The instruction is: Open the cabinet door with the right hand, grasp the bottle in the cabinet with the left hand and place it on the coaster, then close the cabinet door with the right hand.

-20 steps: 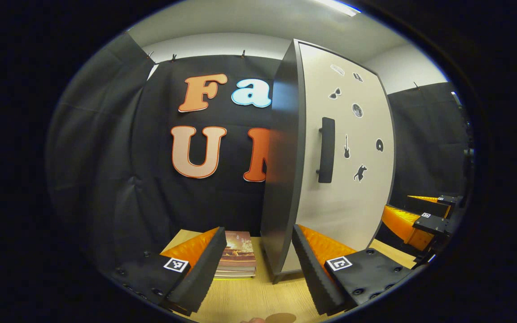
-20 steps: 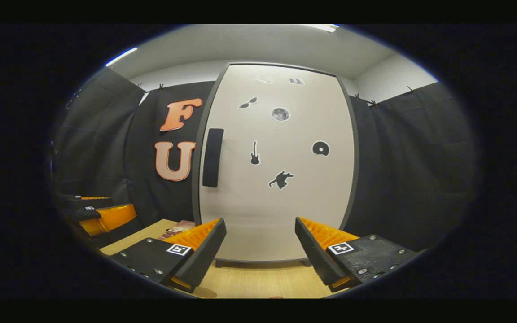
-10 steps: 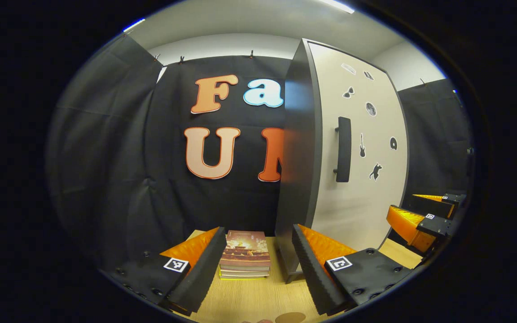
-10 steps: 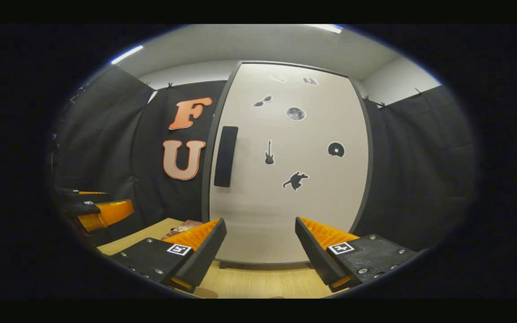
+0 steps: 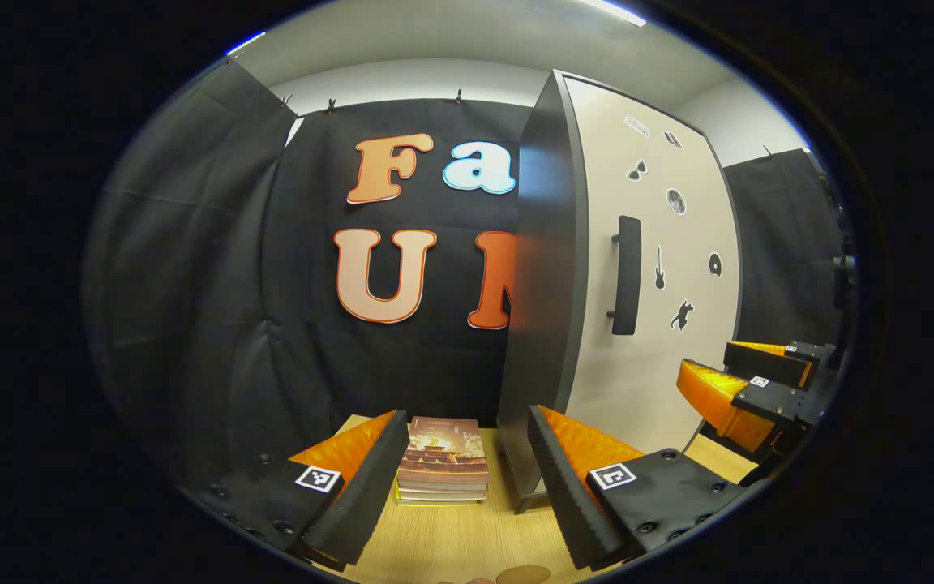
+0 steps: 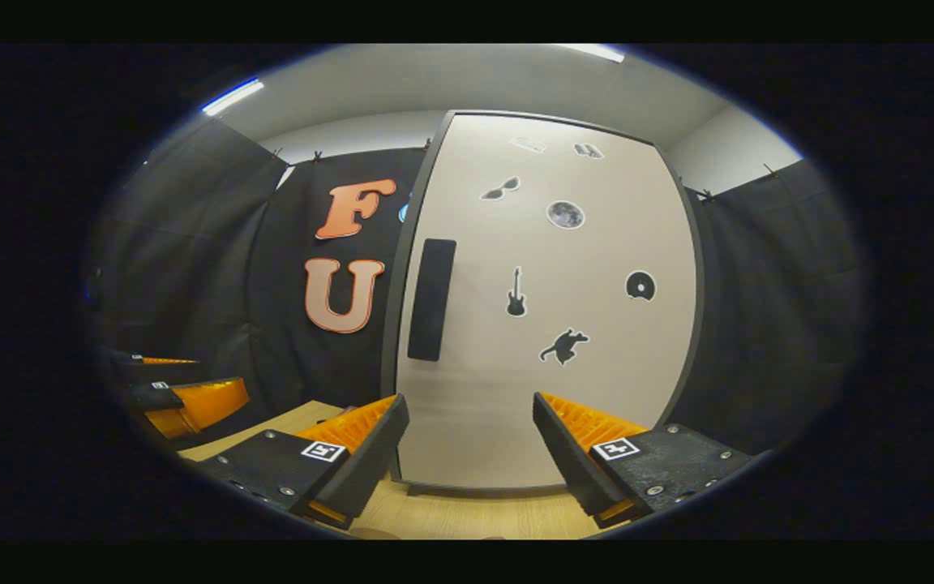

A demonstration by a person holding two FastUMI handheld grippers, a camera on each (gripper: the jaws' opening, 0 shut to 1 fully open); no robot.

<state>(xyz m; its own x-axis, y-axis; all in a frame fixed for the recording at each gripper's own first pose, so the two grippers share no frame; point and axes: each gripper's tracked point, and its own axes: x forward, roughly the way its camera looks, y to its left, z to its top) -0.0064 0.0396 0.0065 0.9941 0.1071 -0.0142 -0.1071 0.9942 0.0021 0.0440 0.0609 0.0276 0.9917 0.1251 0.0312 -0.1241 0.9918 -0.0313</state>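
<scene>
Both my claws gape, holding nothing: left claw [image 5: 459, 478] at lower centre, right claw [image 6: 471, 454] likewise. One cabinet door [image 6: 548, 324], closed, fills centre frame, one handle [image 6: 431, 299] at its left edge. One book stack [image 5: 444, 472] on the table [image 5: 467, 539], left of the cabinet. One coaster [image 5: 522, 575] at bottom edge.

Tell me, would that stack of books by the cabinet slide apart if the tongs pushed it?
Probably somewhat. The stack of books lies flat on the wooden table, so tipping seems unlikely, yet loose books could shear apart. It looks rigid and fairly heavy.
</scene>
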